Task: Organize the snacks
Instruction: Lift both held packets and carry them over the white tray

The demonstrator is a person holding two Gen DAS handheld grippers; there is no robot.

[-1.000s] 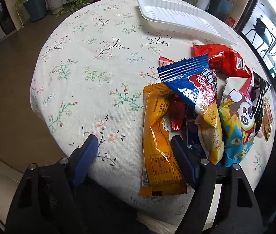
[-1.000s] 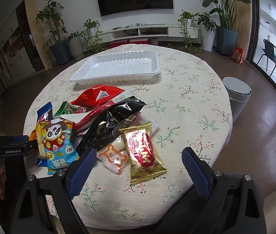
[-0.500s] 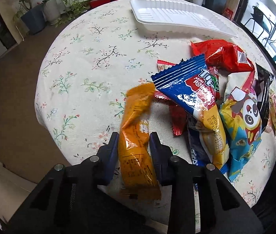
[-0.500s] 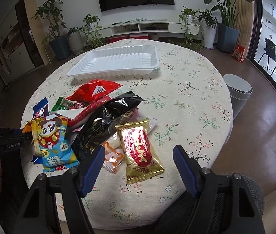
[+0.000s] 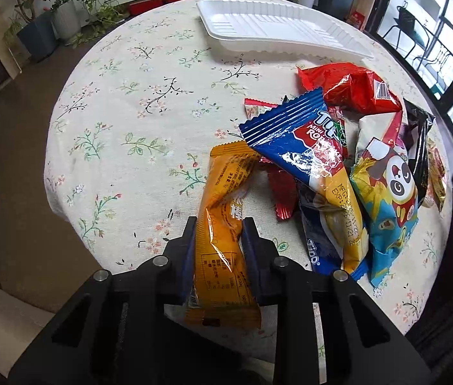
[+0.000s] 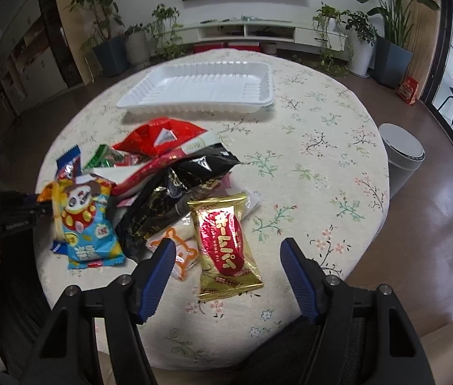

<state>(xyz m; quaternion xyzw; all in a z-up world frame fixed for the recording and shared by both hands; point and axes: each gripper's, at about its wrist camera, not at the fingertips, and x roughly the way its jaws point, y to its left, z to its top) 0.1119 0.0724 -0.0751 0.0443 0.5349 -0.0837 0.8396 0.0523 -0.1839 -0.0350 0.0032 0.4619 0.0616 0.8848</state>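
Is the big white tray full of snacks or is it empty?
Empty. The white tray shows only its bare ribbed bottom in both views, and all the snack packets lie in a pile on the tablecloth beside it.

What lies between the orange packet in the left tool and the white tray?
Nothing visible on a line over the bare tablecloth. The left tool is shut on the orange packet; the snack pile lies right of that line, before the white tray.
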